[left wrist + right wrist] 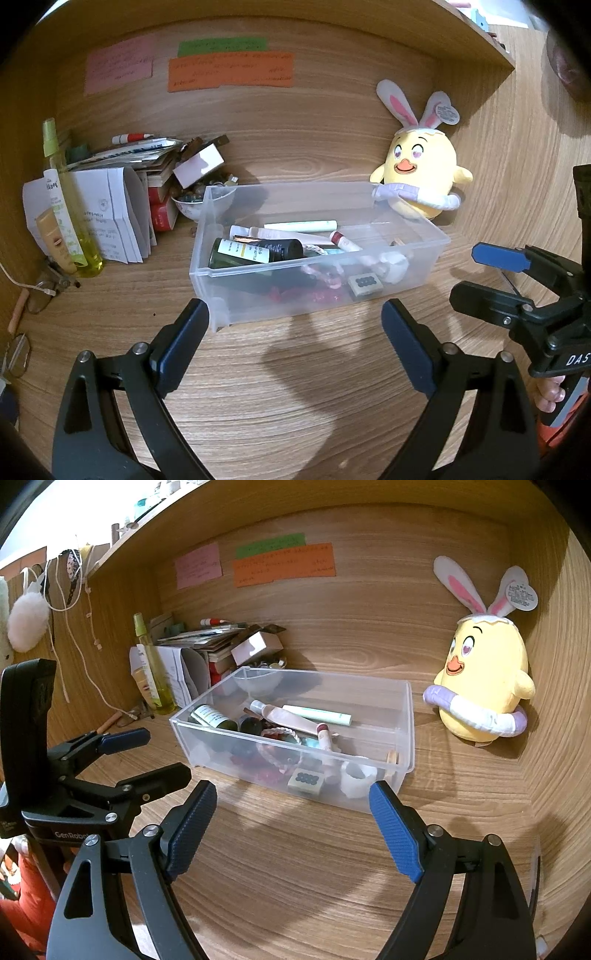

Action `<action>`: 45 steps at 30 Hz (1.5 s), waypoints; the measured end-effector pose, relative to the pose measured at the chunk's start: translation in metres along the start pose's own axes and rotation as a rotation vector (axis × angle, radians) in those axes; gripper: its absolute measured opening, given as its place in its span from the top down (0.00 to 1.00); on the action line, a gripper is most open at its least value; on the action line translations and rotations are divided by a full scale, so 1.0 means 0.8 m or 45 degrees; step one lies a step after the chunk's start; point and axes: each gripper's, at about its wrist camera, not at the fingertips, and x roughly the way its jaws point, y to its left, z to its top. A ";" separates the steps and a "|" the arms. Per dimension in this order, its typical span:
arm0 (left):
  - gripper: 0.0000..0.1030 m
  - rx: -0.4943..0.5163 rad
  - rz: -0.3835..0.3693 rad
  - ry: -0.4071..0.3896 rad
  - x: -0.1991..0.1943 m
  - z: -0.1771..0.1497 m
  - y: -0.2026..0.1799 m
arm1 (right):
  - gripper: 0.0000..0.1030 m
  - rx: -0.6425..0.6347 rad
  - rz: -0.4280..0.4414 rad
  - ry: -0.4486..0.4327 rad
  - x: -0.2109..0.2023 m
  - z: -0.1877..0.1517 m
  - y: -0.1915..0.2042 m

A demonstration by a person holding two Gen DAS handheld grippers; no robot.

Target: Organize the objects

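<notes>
A clear plastic bin [258,291] [404,716] stands on the wooden desk. It holds a dark green bottle [240,253] [212,716], cosmetic tubes [301,225] [317,712], a mahjong tile [365,283] [306,780] and several small items. My left gripper [295,314] is open and empty just in front of the bin's near wall; it also shows in the right wrist view [159,755]. My right gripper [293,794] is open and empty in front of the bin; it shows at the right in the left wrist view [476,273].
A yellow chick plush with rabbit ears [421,173] [484,686] sits right of the bin against the back wall. A pile of papers, boxes and a bowl [147,173] [221,646], and a yellow-green spray bottle [70,206] [151,668], stand at the left. Glasses [22,354] lie at the left edge.
</notes>
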 end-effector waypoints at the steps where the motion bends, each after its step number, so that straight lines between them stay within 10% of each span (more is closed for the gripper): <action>1: 0.07 0.001 0.000 0.000 0.000 0.000 0.000 | 0.20 -0.001 -0.001 0.000 0.000 0.000 0.000; 45: 0.07 -0.025 -0.030 0.019 0.000 0.000 -0.004 | 0.19 0.019 0.012 -0.010 -0.004 0.001 0.001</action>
